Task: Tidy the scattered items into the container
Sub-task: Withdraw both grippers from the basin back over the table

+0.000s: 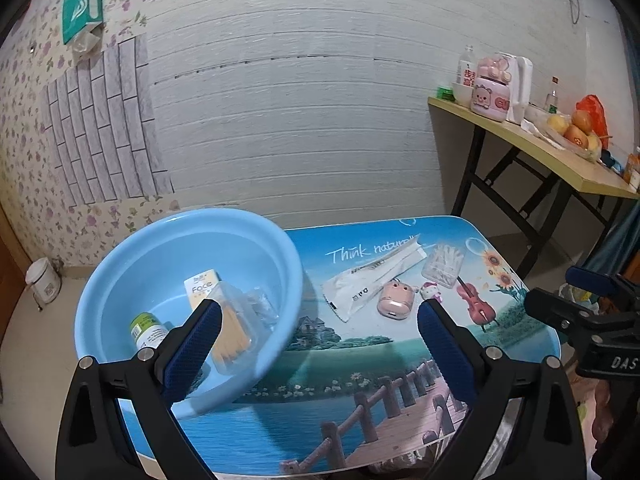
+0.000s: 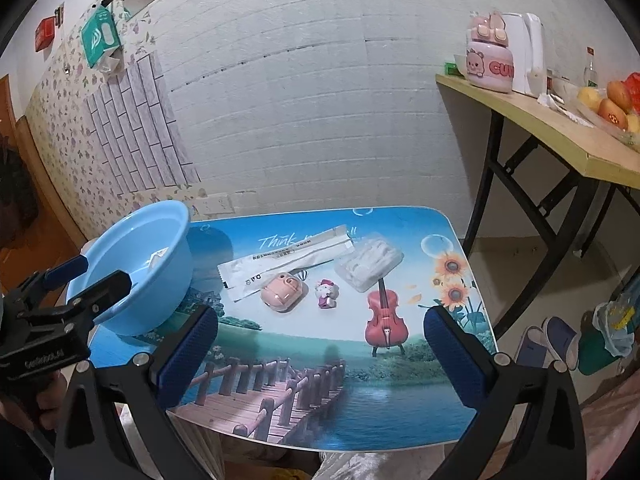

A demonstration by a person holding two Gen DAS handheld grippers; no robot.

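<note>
Part way through tidying. Some things already in the blue bowl [image 1: 188, 280]: a little bottle [image 1: 149, 330], a yellow pack [image 1: 224, 320]. Four more out on the small table [image 2: 400, 400]: a long white packet [image 2: 288, 262], a pink case [image 2: 282, 291], a tiny cat toy [image 2: 327, 293], a clear box of cotton sticks [image 2: 370, 262].

Left tongs [image 1: 320, 344] wide open, holding nothing, just above the bowl's near rim. Right tongs [image 2: 320, 352] wide open too, empty, hanging over the table with the pink case and toy just ahead.

Next, probably: down and forward, close on the pink case or toy, then over to the bowl on the left.
</note>
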